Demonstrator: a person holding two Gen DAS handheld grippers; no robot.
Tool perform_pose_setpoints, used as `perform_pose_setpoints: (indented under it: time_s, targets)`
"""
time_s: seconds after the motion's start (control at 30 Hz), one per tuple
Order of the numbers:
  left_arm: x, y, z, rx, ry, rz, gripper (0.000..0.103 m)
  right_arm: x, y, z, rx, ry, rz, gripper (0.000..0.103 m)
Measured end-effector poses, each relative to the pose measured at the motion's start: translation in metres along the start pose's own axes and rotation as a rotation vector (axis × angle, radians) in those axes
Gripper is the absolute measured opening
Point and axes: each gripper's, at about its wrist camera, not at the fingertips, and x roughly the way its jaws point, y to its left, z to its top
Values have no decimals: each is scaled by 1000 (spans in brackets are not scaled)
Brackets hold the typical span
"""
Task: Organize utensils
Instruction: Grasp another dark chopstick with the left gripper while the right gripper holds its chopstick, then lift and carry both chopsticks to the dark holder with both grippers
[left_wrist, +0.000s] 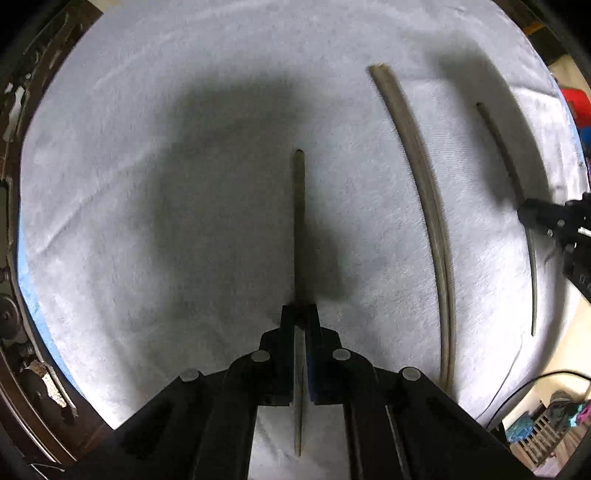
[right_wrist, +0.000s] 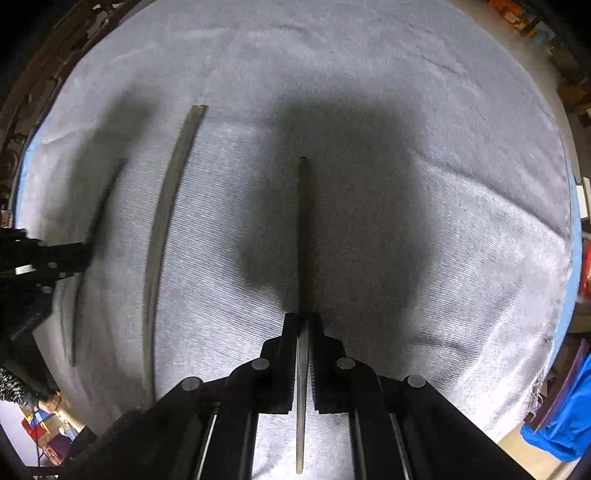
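Both grippers, left (left_wrist: 300, 314) and right (right_wrist: 303, 321), clamp one chopstick each (left_wrist: 298, 221) (right_wrist: 303, 229) between closed jaws (likely pairing them beside the laid pair (left_wrist: 417, 184)).

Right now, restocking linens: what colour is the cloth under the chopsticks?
White cloth, clearest in the right wrist view.

Both wrist views look down, close; shared cloth (left_wrist: 147, 110)
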Motion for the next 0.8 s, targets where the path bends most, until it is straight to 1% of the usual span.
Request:
perform_pose_setpoints:
  time_s: [0.07, 0.13, 0.23, 0.27, 0.3, 0.37, 0.43, 0.5, 0.57, 0.6, 0.63, 0.73, 0.8]
  targets:
    - [-1, 2, 1, -7, 3, -7, 5, 2, -3, 5, 15, 12, -1, 9]
    - [-1, 1, 0, 6, 0, 7, 6, 3, -3, 10, 10, 26, -13, 9]
    - [-2, -9, 1, 14, -13, 17, 6, 6, 2, 18, 6, 35, -32, 9]
    - [-4, -10, 1, 6, -18, 11, 6, 6, 6, 25, 0, 32, -40, 7]
    - [-8, -15, 1, -6, -24, 1, 5, 5, 6, 25, 3, 21, -40, 7]
    - [-10, -9, -7, -41, -44, -30, 5, 0, 5, 16, 37, -7, -12, 7]
    - [-15, 4, -20, -83, -81, -87, 5, -7, -6, 6, 85, -56, 27, 7]
    - [-28, 19, -37, -146, -151, -162, 5, -20, -20, -10, 139, -117, 76, 7]
    - [-36, 33, -57, -201, -209, -213, 5, -34, -35, -28, 188, -190, 138, 7]
    - [-39, 38, -65, -219, -234, -233, 5, -39, -37, -36, 203, -216, 153, 7]
    - [-44, 44, -77, -245, -275, -269, 5, -45, -41, -44, 215, -250, 170, 7]
    - [-57, 57, -105, -309, -370, -320, 5, -58, -51, -71, 265, -348, 250, 7]
    - [-66, 63, -124, -344, -438, -333, 5, -62, -55, -97, 293, -409, 300, 7]
